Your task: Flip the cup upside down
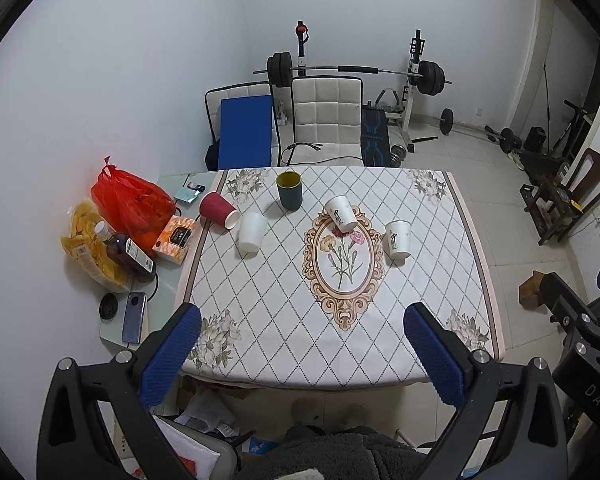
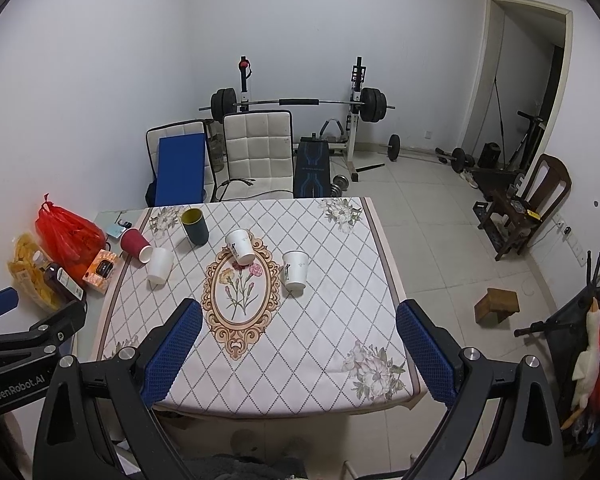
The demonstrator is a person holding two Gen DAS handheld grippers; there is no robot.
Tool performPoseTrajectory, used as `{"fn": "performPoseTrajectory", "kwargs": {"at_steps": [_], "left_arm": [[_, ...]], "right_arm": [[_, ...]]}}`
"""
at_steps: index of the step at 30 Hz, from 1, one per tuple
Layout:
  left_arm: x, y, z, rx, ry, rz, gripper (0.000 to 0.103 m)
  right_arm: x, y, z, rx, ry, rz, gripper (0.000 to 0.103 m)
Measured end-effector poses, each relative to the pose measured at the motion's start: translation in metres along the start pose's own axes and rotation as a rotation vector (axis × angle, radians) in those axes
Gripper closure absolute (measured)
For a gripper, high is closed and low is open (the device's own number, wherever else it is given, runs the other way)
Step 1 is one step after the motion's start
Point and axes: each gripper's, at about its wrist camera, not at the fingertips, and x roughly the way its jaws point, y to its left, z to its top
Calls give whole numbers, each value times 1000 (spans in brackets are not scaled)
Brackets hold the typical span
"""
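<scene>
Table (image 1: 440, 320) with diamond-pattern floral cloth; weight bench with one barbell (image 1: 356, 70) and two padded chairs behind. Five cups on the cloth:
- one dark mug (image 1: 289, 190), upright, at far edge;
- one red paper cup (image 1: 218, 210), on its side, touching one plain white cup (image 1: 251, 232);
- two printed white cups: one (image 1: 341, 213) tilted on the oval medallion, one (image 1: 398, 239) upright to its right.

Left gripper (image 1: 302, 356) and right gripper (image 2: 299, 350): low over near table edge, jaws spread wide, holding nothing, well apart from all cups. At left: one red bag (image 1: 130, 200), one bottle (image 1: 128, 254), one phone (image 1: 134, 317).
</scene>
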Motion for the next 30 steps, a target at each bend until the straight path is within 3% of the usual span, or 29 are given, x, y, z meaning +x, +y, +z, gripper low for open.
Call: {"fn": "performPoseTrajectory", "kwargs": {"at_steps": [30], "left_arm": [[-5, -8, 9, -7, -18, -6, 0]], "right_arm": [[-1, -1, 8, -4, -16, 0, 3]]}}
